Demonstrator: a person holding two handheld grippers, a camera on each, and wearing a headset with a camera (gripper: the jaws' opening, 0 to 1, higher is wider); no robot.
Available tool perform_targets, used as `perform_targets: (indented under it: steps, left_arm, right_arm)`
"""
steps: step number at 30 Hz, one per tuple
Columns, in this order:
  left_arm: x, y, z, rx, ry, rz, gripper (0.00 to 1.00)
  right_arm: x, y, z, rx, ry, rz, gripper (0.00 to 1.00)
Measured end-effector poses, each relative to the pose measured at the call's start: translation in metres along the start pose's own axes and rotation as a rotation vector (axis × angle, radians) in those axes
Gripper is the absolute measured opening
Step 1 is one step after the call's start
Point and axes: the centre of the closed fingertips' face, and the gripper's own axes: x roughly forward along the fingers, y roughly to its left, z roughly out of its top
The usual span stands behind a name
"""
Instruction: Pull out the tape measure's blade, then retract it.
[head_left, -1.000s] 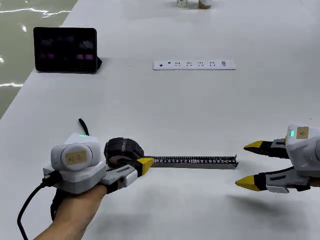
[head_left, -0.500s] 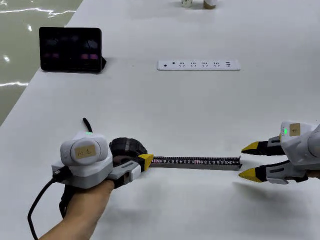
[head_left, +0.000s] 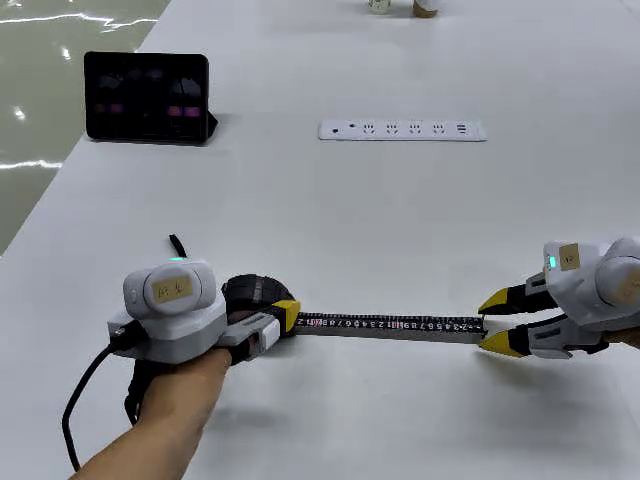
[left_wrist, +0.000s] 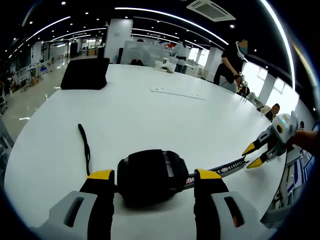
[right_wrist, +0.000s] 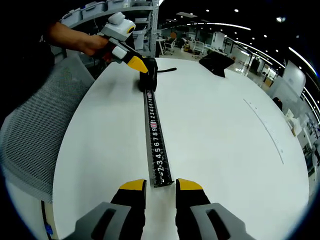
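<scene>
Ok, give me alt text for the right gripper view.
The right gripper, jaws open, straddles the tip of a tape blade lying on a white table. The blade runs away to its black case, held by the left gripper at top left.

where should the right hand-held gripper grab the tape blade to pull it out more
Take the blade at its free tip, end-on from the side away from the case: it lies flat and straight on the table, tip between the right hand-held gripper's open jaws.
</scene>
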Motion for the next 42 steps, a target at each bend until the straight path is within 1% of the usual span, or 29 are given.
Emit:
perform_targets:
  steps: [5,14,23,33,36,42]
  left_arm:
    - [0.002,-0.001,0.001,0.000,0.002,0.003,0.58]
    - [0.006,0.000,0.000,-0.008,0.012,0.015,0.56]
    - [0.012,0.001,0.000,-0.012,0.019,0.027,0.58]
    - [0.017,0.001,-0.002,-0.007,0.036,0.056,0.61]
    - [0.019,0.001,-0.003,0.004,0.044,0.068,0.62]
    - [0.021,0.002,-0.005,0.003,0.049,0.084,0.63]
  right_arm:
    - [0.003,0.001,0.000,-0.031,0.022,0.021,0.17]
    - [0.005,0.000,-0.002,-0.053,0.037,0.047,0.13]
    - [0.006,0.001,-0.004,-0.046,0.042,0.076,0.13]
    - [0.006,0.003,-0.003,-0.043,0.042,0.083,0.11]
    - [0.005,0.003,-0.002,-0.043,0.044,0.083,0.11]
    - [0.005,0.002,-0.003,-0.044,0.048,0.081,0.11]
